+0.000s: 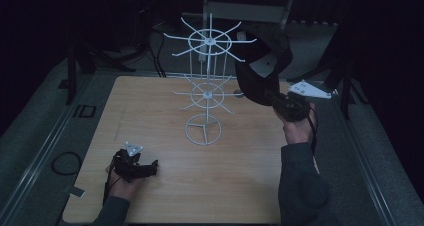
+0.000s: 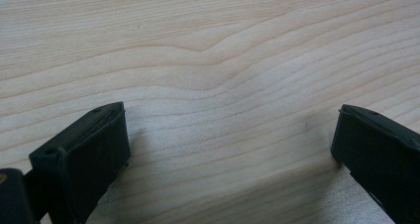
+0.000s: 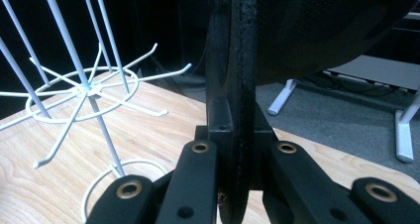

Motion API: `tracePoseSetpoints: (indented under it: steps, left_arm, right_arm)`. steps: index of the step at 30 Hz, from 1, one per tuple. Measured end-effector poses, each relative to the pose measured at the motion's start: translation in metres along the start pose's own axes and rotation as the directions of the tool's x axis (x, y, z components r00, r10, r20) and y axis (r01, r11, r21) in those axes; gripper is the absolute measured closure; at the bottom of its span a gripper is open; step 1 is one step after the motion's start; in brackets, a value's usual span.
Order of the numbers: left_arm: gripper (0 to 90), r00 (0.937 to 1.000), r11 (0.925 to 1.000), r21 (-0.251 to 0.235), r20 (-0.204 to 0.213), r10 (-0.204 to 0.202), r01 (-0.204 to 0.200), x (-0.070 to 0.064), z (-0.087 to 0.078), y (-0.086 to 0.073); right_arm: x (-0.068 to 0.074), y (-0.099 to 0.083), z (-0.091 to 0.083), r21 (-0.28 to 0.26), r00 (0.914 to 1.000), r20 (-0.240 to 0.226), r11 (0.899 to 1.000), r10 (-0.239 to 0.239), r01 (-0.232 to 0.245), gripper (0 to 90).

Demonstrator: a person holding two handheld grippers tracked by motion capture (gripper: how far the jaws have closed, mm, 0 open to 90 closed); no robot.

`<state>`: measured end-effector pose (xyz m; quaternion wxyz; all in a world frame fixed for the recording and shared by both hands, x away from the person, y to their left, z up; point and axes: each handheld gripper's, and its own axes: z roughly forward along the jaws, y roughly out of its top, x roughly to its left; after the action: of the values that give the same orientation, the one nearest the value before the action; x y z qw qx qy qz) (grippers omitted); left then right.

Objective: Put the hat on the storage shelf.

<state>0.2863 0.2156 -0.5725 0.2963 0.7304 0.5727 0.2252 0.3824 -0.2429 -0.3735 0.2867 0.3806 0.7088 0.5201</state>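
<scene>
Black cap (image 1: 260, 68) clamped in right tool (image 1: 280, 103), beside white wire rack (image 1: 207, 81)

The left gripper (image 1: 150, 167) lies low by the person's left hand (image 1: 122, 183), its jaws wide apart. The right gripper (image 1: 265, 93) is lifted high, jaws squeezed together, right hand (image 1: 298, 127) underneath.

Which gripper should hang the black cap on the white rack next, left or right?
Right, probably. The right gripper is shut on the black cap's brim and holds it up beside the white rack's upper hooks. The left gripper rests open on the table, holding nothing.
</scene>
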Motion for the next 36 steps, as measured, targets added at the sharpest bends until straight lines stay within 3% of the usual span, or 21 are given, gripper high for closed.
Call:
tracePoseSetpoints:
  steps: [21, 36]
  left_arm:
    - [1.5, 1.0000, 1.0000, 0.001, 0.002, 0.001, -0.001, 0.0000, 0.0001, 0.0002]
    - [1.5, 1.0000, 1.0000, 0.000, 0.002, 0.001, -0.001, 0.0000, 0.0002, 0.0001]
  right_arm:
    - [-0.0006, 0.0065, -0.0019, -0.028, 0.9999, 0.011, 1.000, 0.001, -0.001, 86.6]
    - [0.0034, 0.0091, -0.0048, -0.064, 0.9995, 0.002, 0.997, -0.032, 0.032, 86.6]
